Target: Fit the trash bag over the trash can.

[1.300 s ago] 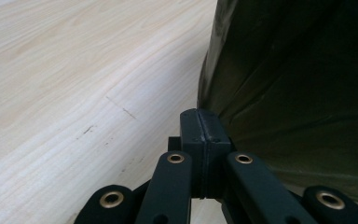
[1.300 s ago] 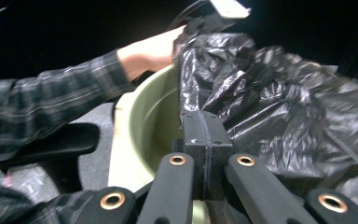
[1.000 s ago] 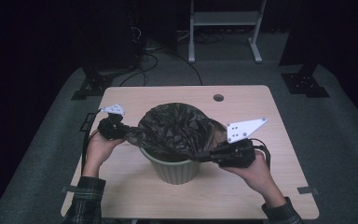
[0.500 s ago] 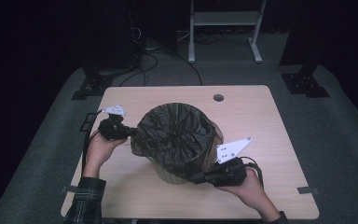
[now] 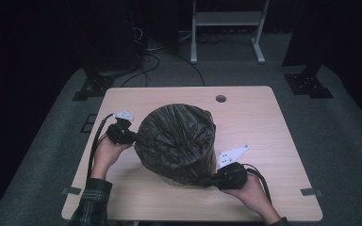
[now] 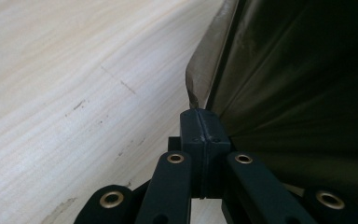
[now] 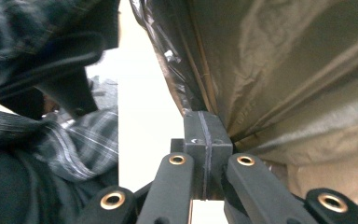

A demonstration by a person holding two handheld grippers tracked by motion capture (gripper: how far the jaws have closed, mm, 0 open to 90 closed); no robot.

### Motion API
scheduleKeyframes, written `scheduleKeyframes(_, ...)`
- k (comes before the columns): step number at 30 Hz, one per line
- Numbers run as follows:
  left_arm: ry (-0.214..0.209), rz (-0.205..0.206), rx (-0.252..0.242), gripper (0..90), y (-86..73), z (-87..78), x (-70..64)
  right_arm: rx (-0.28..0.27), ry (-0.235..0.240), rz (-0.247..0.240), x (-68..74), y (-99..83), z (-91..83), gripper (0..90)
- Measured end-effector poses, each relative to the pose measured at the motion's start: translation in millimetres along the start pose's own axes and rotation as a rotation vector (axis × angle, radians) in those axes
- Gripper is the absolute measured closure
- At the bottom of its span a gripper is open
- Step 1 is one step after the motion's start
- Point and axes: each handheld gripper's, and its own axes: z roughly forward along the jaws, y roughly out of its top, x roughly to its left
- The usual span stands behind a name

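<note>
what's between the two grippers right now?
The black bin bag over the bin; left gripper and right gripper each pinch its film at opposite sides, seen in the high view.

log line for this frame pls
left gripper: shut on bag edge | right gripper: shut on bag edge | bin bag: pulled over bin, on table

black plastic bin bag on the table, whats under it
A sliver of the pale bin shows at the right edge of the crinkled black plastic bag, above the light wooden table. The rest of the bin and its inside are covered.
</note>
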Motion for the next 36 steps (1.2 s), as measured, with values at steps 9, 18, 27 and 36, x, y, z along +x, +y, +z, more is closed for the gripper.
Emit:
scheduleKeyframes(9, -0.001, -0.016, 0.061, 89.9, -9.3, 23.0, 5.2, 0.043, -0.055, 0.082, -27.2, -23.4, 2.1, 90.0)
scheduleKeyframes(18, -0.004, -0.035, 0.103, 89.9, -19.3, 38.6, 6.9, 0.08, -0.096, 0.096, -36.2, -32.1, 3.8, 90.0)
scheduleKeyframes(27, -0.004, -0.03, 0.112, 89.8, -20.9, 41.5, 6.0, 0.098, -0.112, 0.098, -38.0, -34.7, 6.8, 90.0)
scheduleKeyframes(36, 0.034, -0.032, -0.004, 67.9, -14.0, 13.9, 2.7, 0.079, -0.174, 0.073, -32.9, -29.4, -0.9, 74.4)
